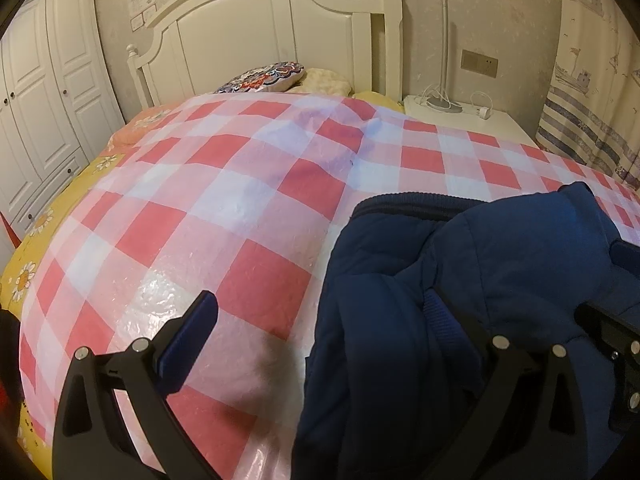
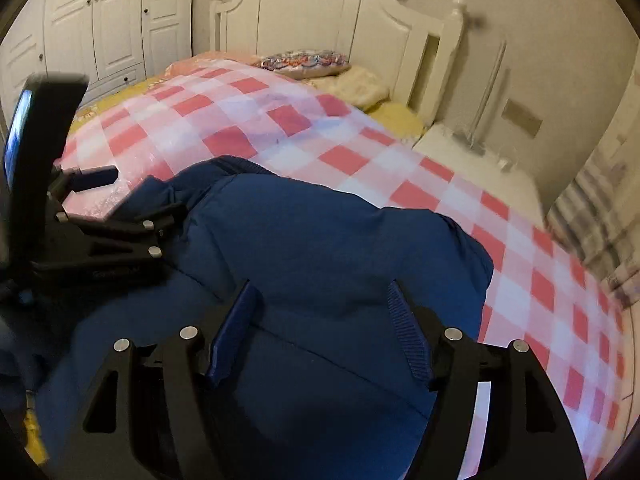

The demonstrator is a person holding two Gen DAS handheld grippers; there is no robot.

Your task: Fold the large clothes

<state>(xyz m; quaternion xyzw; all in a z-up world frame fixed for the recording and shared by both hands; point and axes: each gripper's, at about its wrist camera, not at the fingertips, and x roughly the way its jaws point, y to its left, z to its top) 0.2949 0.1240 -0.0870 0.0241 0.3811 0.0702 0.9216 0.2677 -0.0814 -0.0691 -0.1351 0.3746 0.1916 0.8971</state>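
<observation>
White bedroom furniture frames it all: a wardrobe [image 1: 44, 92] along one wall, a panelled headboard [image 1: 272, 28], a nightstand [image 1: 460, 116] carrying a lamp base and cables, and a bed [image 1: 36, 248] spread with a glossy red-and-white checked sheet [image 1: 224, 208]. On that sheet, near the foot of the bed, lies the navy padded jacket [image 2: 312, 248], bunched into a thick mound with its ribbed hem and a cuff showing among the rolls. To my eye the folding is under way but far from finished: some of the fabric seems gathered inward, yet nothing lies flat or squared, and the mound would need smoothing and further folds. The left tongs [image 1: 320, 320] stand wide open at the jacket's edge, one finger over bare sheet, the other against the cloth, gripping nothing. The right tongs [image 2: 320, 332] hover over the middle of the jacket, also spread apart and empty. No box or basket shows anywhere; a patterned cushion [image 1: 264, 78] and a pale pillow [image 1: 328, 80] sit up by the headboard.
</observation>
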